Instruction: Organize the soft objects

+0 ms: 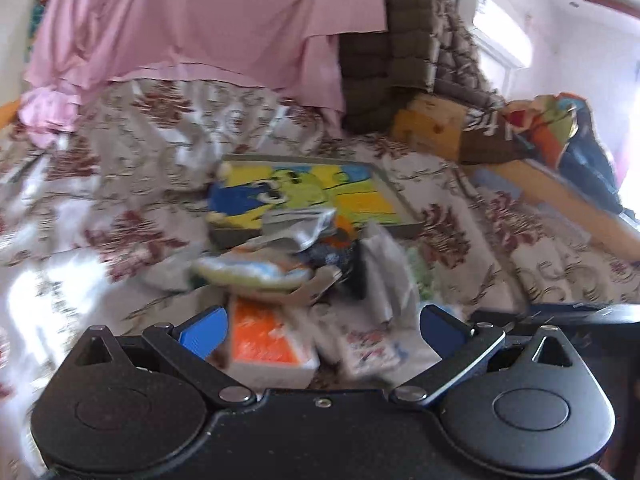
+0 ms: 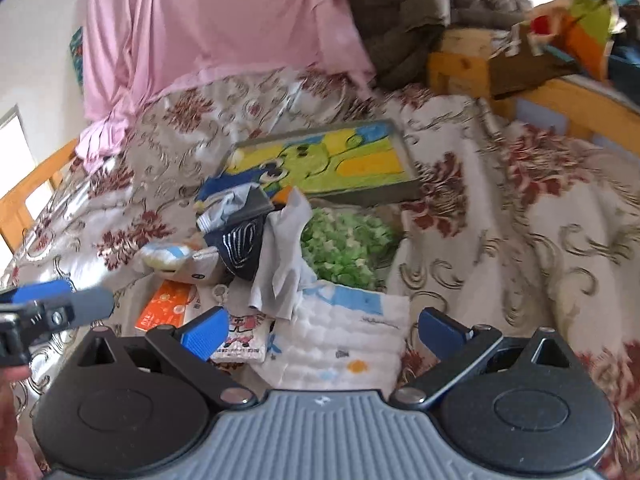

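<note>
A floral bedspread (image 2: 500, 216) carries a pink sheet (image 2: 224, 20), then a cartoon tray (image 2: 340, 160), with the cloth pile (image 2: 280, 248) just before it (blurred in the left view). Both grippers, left (image 1: 324, 330) and right (image 2: 324, 330), hover spread wide, grasping nothing.

left gripper (image 1: 323, 330): fingers spread wide, empty | right gripper (image 2: 323, 330): fingers spread wide, empty

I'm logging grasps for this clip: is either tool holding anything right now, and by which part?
Nothing is held. The left tool and the right tool are both open above the pile of soft items, with nothing between their fingers.
</note>
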`<action>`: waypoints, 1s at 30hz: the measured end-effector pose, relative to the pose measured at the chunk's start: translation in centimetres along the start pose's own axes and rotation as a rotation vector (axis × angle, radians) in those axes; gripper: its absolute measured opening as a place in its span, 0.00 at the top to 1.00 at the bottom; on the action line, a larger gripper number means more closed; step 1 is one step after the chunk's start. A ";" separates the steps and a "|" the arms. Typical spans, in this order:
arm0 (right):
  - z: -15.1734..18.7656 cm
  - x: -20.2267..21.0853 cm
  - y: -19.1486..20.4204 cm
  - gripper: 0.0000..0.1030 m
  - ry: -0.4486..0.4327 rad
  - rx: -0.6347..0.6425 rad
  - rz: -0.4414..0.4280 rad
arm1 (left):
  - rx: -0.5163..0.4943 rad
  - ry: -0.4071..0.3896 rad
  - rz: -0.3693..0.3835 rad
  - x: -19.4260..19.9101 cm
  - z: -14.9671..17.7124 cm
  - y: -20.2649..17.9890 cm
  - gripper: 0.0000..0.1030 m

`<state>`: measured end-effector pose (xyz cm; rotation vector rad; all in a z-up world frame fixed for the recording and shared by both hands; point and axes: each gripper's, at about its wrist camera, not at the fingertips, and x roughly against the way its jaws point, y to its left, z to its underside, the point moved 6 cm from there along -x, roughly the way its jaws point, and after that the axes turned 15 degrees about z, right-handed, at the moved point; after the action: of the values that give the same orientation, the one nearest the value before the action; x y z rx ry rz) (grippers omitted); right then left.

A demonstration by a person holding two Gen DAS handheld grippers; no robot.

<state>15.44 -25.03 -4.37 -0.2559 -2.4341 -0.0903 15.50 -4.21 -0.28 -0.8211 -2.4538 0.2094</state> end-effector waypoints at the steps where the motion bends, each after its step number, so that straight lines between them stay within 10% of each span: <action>1: 0.0 -0.7 -0.2 0.00 0.018 -0.018 0.007 | -0.002 0.000 0.025 -0.8 -0.3 0.1 0.01; 18: 2.6 -5.4 0.1 0.04 0.221 -0.019 0.071 | 0.080 0.153 0.418 -12.0 -0.3 -0.3 0.15; 30: 3.0 -6.3 0.9 0.20 0.242 0.000 0.070 | 0.239 0.242 0.371 -15.8 0.7 1.1 0.31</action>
<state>18.47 -24.81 -10.70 -0.3113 -2.1827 -0.0851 26.29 -12.70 -8.17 -1.1166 -1.9915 0.4976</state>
